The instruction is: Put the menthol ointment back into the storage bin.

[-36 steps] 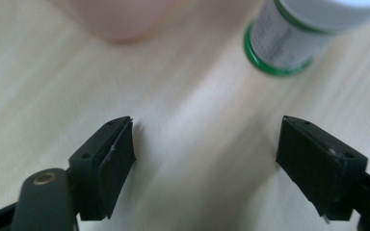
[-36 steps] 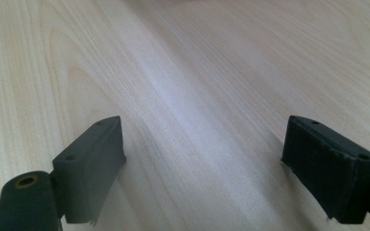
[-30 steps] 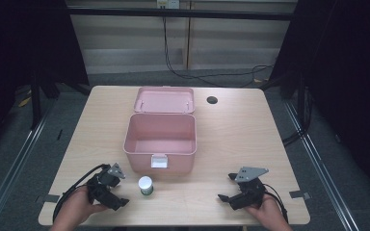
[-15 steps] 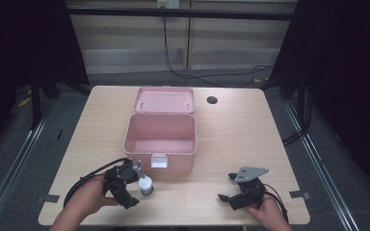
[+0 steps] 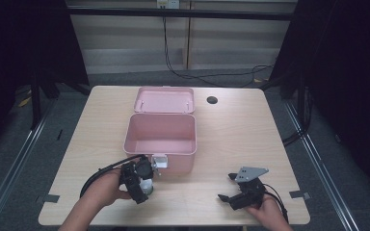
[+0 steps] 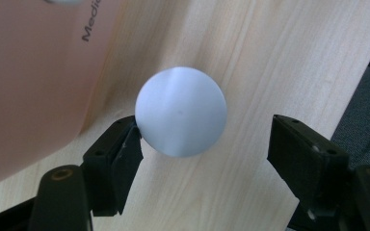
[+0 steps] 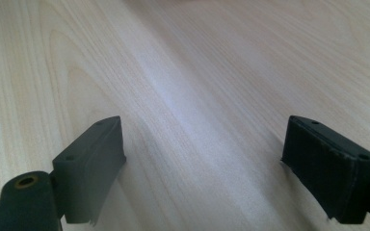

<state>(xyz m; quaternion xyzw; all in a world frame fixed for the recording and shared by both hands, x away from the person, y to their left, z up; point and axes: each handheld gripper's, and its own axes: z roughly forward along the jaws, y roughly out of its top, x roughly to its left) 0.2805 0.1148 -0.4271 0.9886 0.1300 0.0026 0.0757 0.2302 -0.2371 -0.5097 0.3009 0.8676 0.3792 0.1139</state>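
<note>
A small bottle with a round white cap (image 6: 180, 110) stands on the wooden table (image 5: 236, 139), just in front of the open pink box (image 5: 173, 161). My left gripper (image 5: 140, 180) hovers over the bottle (image 5: 148, 187) and looks down on it. In the left gripper view its jaws have just been closing with the cap between them. One pad (image 6: 125, 154) touches the cap's edge, while the other pad (image 6: 303, 159) stands well apart. My right gripper (image 5: 225, 187) rests open near the front right edge, with bare wood between its jaws (image 7: 204, 144).
The pink box's lid (image 5: 164, 99) lies flat behind it, and a white latch (image 5: 159, 161) sits on its front wall. A round dark hole (image 5: 212, 100) is in the tabletop at the back. A cable (image 5: 106, 171) trails from my left gripper.
My left gripper has moved right from the front left of the table to above the bottle. The right gripper has stayed put.
</note>
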